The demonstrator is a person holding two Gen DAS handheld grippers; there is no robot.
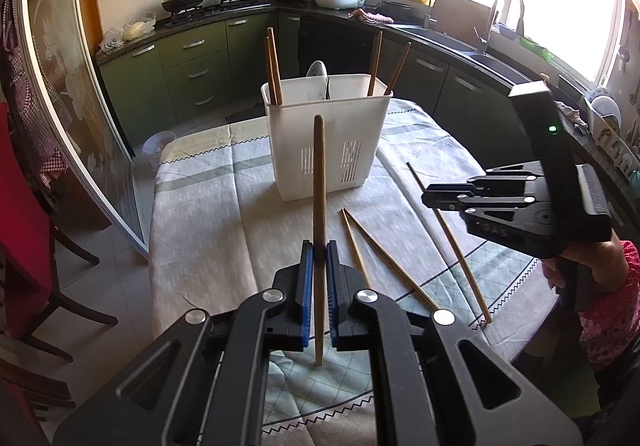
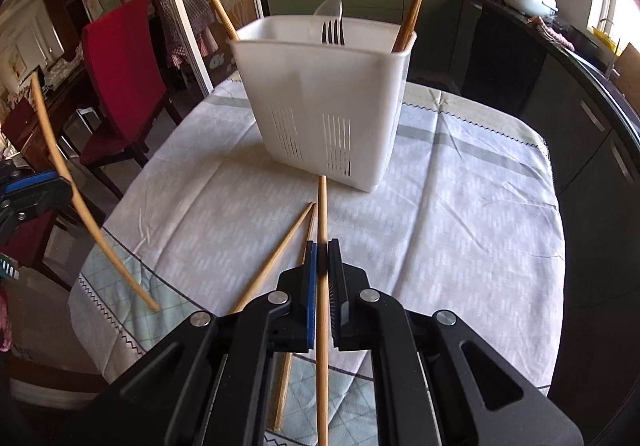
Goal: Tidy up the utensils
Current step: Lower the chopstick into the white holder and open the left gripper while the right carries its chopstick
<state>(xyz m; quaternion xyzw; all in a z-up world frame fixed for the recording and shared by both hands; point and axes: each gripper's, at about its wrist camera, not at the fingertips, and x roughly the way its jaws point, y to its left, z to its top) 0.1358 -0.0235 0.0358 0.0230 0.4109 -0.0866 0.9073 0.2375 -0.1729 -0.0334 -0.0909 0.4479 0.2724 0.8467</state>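
Observation:
A white slotted utensil holder (image 1: 326, 138) (image 2: 320, 102) stands on the cloth-covered table (image 1: 208, 214). Inside it are several wooden chopsticks, a fork (image 2: 333, 32) and a spoon (image 2: 330, 8). My left gripper (image 1: 319, 246) is shut on a wooden chopstick (image 1: 319, 174), held nearly upright in front of the holder. To its right, my right gripper (image 2: 322, 246) (image 1: 426, 200) is shut on another chopstick (image 2: 322, 206) that points at the holder's base, its tip close to it. Two loose chopsticks (image 1: 372, 258) (image 2: 280, 254) lie crossed on the cloth between the grippers.
A red chair (image 2: 120, 58) stands left of the table. Green kitchen cabinets (image 1: 200, 62) and a dark counter with a sink (image 1: 460, 38) run behind and to the right. A person's hand in a pink sleeve (image 1: 612, 286) holds the right gripper.

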